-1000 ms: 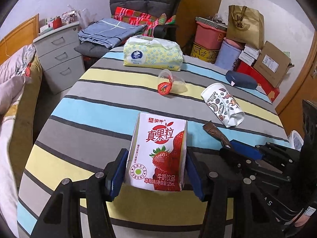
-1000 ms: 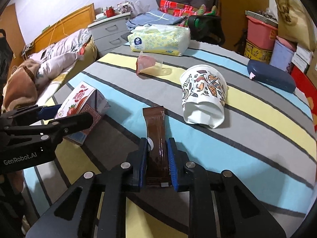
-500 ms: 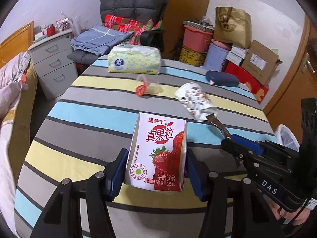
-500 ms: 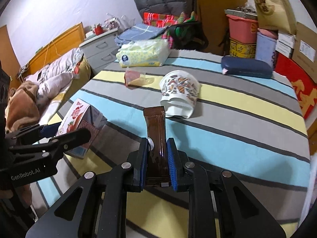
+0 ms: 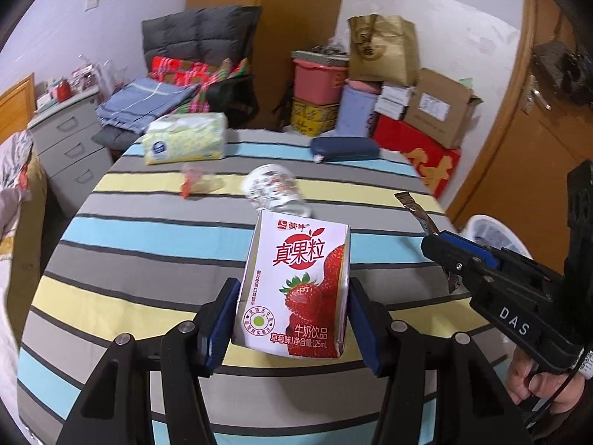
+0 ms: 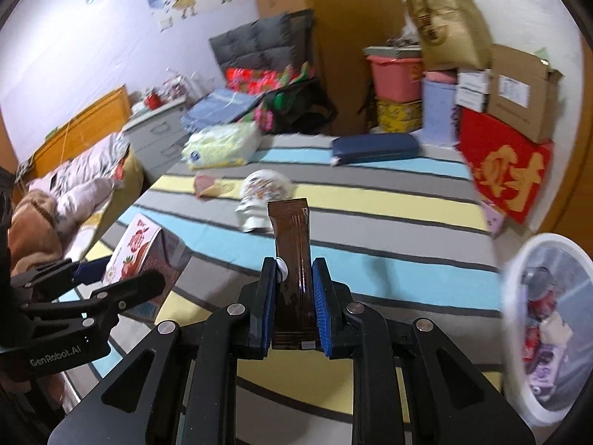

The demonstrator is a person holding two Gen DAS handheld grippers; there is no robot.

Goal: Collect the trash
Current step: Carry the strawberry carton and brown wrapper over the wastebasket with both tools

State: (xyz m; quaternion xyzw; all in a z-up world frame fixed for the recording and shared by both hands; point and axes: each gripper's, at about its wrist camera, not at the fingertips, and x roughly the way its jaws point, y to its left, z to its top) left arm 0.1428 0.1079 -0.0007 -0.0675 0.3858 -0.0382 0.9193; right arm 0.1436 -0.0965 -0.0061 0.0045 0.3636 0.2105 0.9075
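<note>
Milk carton point(image 5: 296, 289) before tipped paper cup point(image 5: 272, 191) on striped table point(image 5: 148, 233). Tissue pack point(image 5: 185, 139) behind, far left. Bin point(image 6: 548, 326) beside table, right.

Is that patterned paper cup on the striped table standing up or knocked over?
Knocked over. The paper cup lies on its side on the striped tablecloth, its patterned wall facing up and one end crumpled toward the camera.

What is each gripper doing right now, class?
Left gripper: closed on the strawberry milk carton.
Right gripper: closed on the brown wrapper.
</note>
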